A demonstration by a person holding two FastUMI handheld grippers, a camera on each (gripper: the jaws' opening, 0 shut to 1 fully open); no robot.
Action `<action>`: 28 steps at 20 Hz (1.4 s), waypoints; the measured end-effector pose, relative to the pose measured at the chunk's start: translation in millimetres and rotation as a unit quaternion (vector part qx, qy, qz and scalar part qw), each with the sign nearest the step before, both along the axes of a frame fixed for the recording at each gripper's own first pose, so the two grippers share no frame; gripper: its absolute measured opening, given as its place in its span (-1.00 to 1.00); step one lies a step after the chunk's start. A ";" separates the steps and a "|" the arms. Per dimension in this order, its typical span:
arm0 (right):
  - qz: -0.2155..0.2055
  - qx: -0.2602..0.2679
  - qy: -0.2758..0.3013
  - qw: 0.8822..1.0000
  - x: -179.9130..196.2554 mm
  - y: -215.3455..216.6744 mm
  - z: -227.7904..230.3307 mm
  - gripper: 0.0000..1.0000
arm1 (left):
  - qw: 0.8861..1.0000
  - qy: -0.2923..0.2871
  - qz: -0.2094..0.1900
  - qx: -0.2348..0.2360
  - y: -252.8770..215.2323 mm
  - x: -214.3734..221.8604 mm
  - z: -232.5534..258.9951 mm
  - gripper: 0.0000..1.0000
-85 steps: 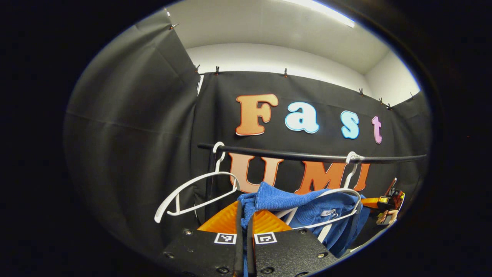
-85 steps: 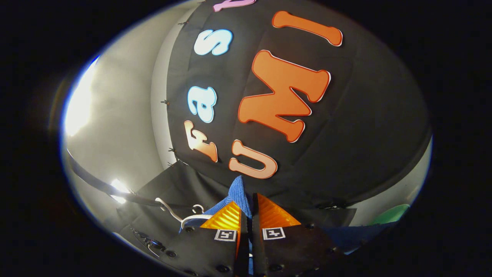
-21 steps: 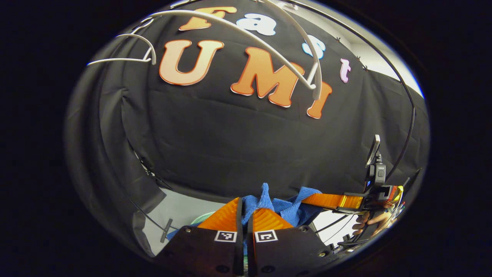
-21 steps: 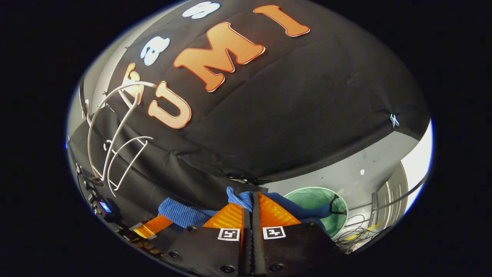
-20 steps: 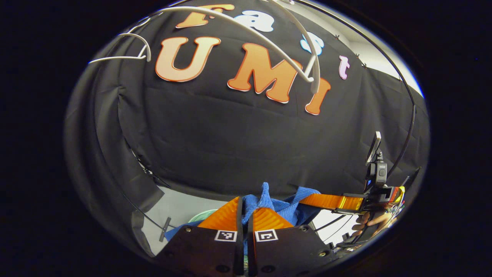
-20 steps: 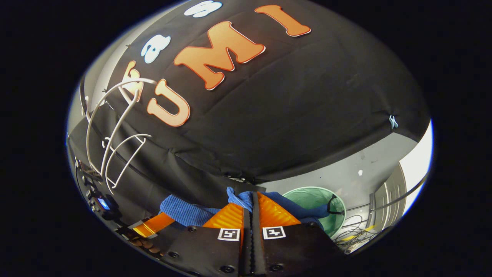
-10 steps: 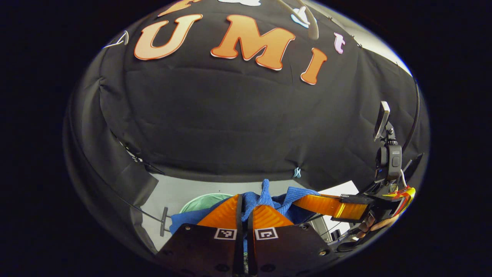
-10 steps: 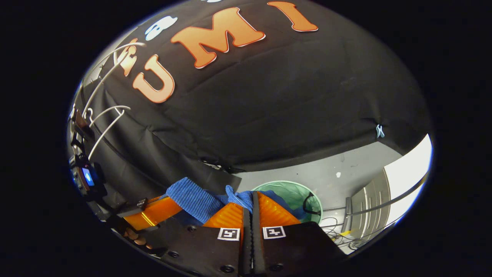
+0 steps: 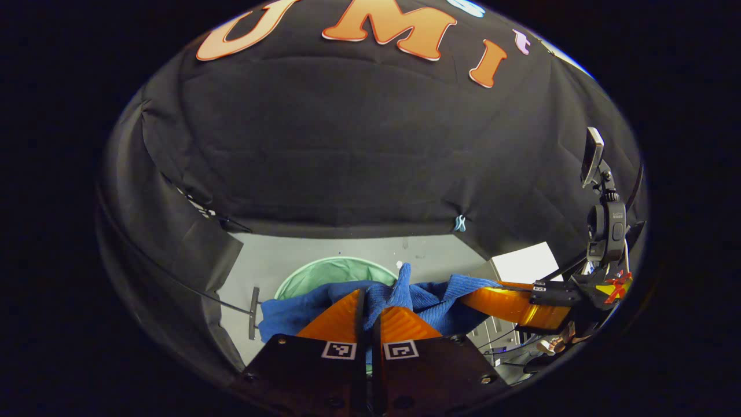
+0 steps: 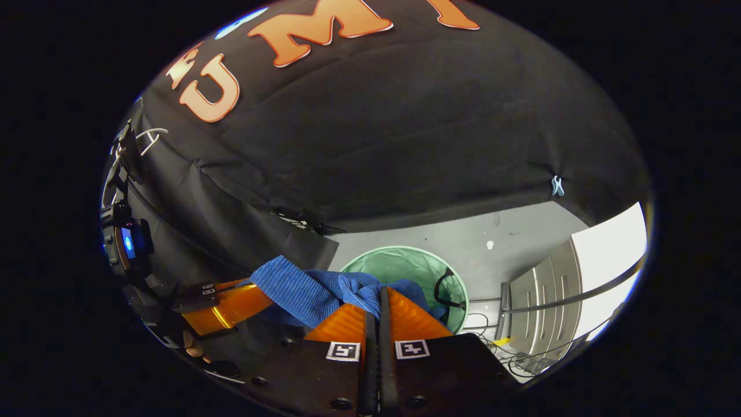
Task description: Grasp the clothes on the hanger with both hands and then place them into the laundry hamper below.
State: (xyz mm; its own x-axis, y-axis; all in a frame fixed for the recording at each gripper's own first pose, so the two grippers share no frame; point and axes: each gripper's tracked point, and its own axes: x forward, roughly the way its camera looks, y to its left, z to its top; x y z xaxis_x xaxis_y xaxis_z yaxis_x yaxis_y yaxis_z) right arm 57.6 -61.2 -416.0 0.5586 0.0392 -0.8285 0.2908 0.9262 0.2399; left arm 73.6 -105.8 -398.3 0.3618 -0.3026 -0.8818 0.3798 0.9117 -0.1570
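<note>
Both grippers, left gripper [image 9: 367, 310] and right gripper [image 10: 380, 310], clamp the blue garment [image 9: 428, 298] above the green hamper [image 10: 405, 266] (best centred before letting go).

No readable txt showing on anything here — no brand, no nos. Square black-and-white coded markers [image 9: 339, 350] are sitting on each hand-held gripper's body, w/ no letters in them — a small red mark [image 9: 619, 285] is staying illegible.

A bright blue ribbed-knit garment [image 9: 428, 298] hangs above a pale green mesh laundry hamper [image 10: 405, 267] with a black handle, set on a grey floor [image 10: 521, 234]; a light blue clip [image 9: 460, 223] marks the black booth cloth [image 9: 347, 145] beyond.
</note>
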 end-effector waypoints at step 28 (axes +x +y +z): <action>0.016 -0.031 0.085 0.996 -19.1 5.9 -52.8 -0.07 | 0.990 0.121 0.054 0.047 30.9 -35.8 -15.9 0.13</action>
